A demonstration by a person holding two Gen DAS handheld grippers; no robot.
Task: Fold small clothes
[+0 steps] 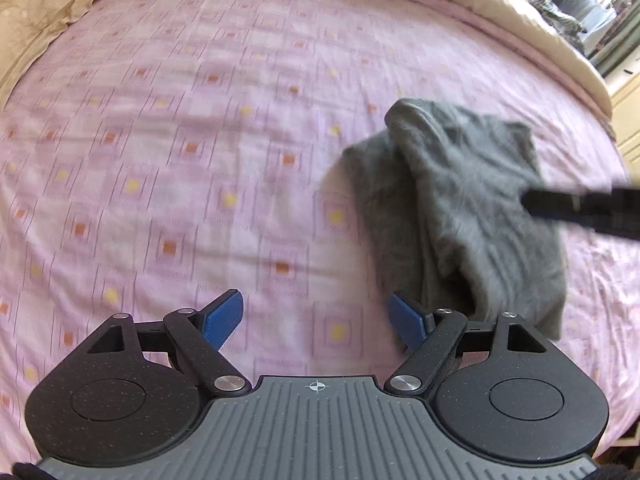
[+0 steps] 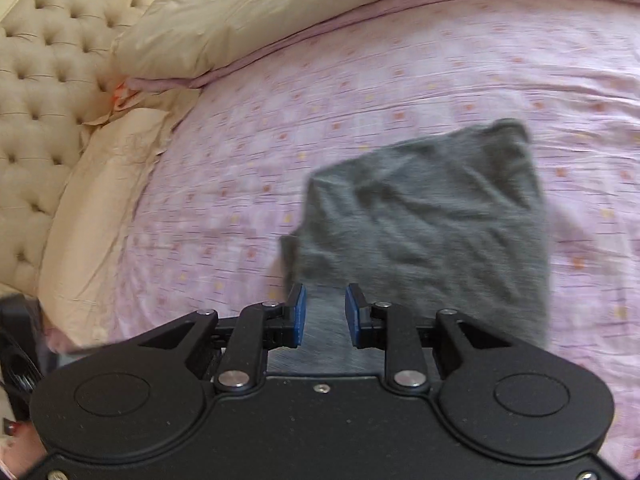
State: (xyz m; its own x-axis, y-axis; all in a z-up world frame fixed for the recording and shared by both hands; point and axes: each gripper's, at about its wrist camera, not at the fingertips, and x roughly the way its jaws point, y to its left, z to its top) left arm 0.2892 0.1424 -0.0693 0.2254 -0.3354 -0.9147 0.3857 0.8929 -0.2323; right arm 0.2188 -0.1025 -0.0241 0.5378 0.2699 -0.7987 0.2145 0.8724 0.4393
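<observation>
Pink bedsheet [image 1: 180, 128] with small orange and yellow squares, spread wide over the bed and filling most of both views. Beige tufted headboard [image 2: 36, 92] at far left in the right wrist view, with a cream pillow [image 2: 100, 200] below it and a cream duvet [image 2: 256, 12] bunched along the far edge. Cream duvet edge also along the far right in the left wrist view, with a window and dim clutter beyond, too blurred to name.

Grey garment [image 1: 472, 208] lying on the sheet, rumpled, partly doubled over on itself; blurred in both views. Sits to the right and far of the left gripper [image 1: 316, 320], its near hem just beside the right blue pad [image 1: 408, 320], contact not clear. Left gripper spread wide, nothing between the pads, only bare sheet.

Right gripper [image 2: 325, 316] parted narrowly, blue pads [image 2: 299, 312] either side of a strip of grey cloth at the garment's near edge; pads not pressed together, grip not certain. Rest of the garment stretching away far and right from that gripper. Dark finger of the right gripper reaching in from the right over the garment in the left wrist view.
</observation>
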